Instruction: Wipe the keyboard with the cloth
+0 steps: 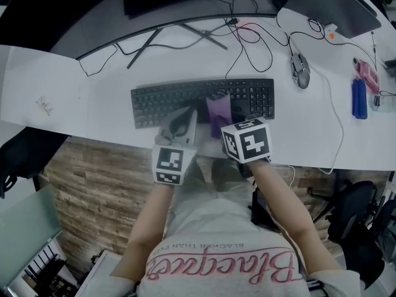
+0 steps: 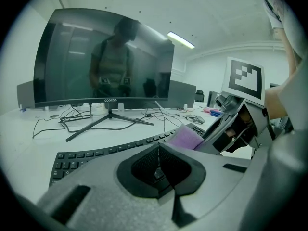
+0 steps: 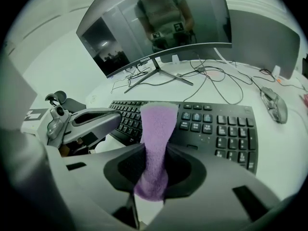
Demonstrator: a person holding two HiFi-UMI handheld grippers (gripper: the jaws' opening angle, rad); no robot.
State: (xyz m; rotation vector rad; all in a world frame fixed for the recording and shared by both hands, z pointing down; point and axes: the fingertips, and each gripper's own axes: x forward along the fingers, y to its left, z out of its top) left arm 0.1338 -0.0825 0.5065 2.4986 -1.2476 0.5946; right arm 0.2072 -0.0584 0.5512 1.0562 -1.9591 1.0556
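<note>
The right gripper is clamping the cloth over the keyboard at its twelve o'clock while the left gripper is sitting closed and empty, so wiping seems under way, probably calling for a sideways drag across the keys next.

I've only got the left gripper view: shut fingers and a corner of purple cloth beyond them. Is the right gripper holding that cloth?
Observer: Yes. The right gripper view shows the right gripper shut on the cloth, which sticks out forward between its fingers.
Operator: Where is it on the keyboard?
Observer: From the head view, it lies across the keyboard right of the middle; the number pad is uncovered.
</note>
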